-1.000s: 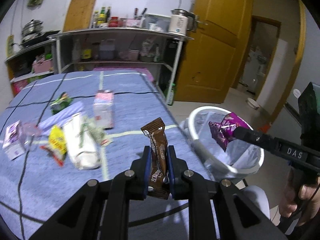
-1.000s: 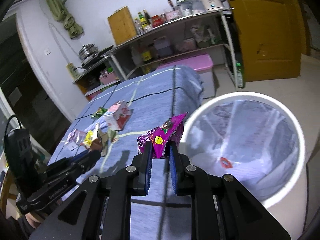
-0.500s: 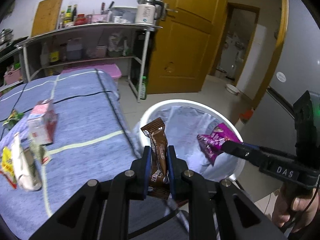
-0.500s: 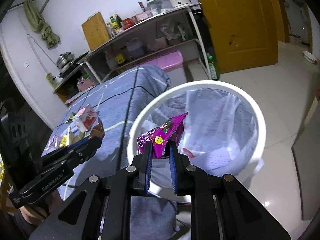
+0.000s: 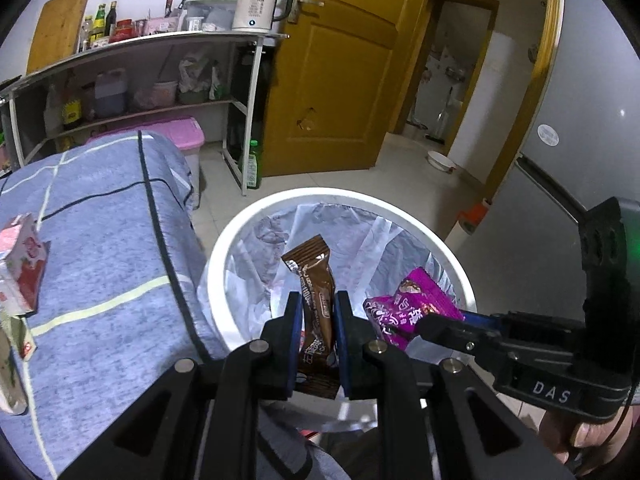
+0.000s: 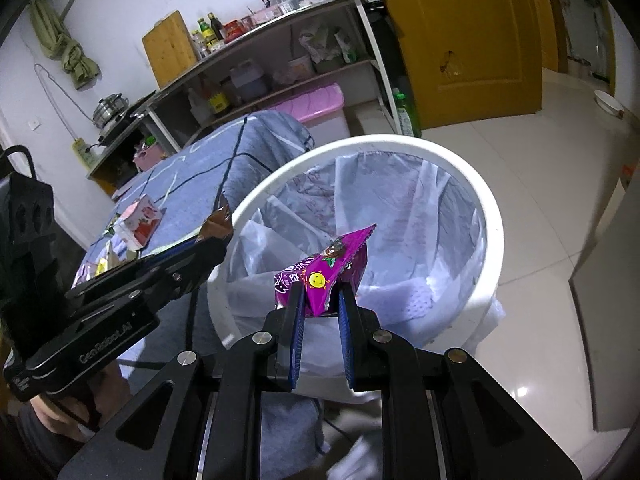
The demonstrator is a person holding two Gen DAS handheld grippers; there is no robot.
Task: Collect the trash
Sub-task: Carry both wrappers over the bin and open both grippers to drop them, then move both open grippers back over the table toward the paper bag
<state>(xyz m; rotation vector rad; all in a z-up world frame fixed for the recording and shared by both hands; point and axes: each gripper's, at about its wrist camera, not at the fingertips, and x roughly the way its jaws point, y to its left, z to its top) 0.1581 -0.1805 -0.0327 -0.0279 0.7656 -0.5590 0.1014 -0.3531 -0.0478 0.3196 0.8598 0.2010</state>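
Swung off the desk (image 5: 100, 280), both tongs now right over the bin (image 5: 248, 224): left tongs (image 5: 316, 320) clenched on brown wrapper (image 5: 314, 276), right tongs (image 6: 320, 312) on purple packet (image 6: 332, 264), ready to drop.

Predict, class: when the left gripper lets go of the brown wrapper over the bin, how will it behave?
The brown wrapper stands upright unsupported above the left gripper, so it is probably fairly stiff. It looks thin and light, so likely drops slowly into the white bin. Glossy film: possibly slippery.

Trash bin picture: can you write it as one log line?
left gripper: holds brown wrapper | right gripper: holds purple wrapper | both over bin
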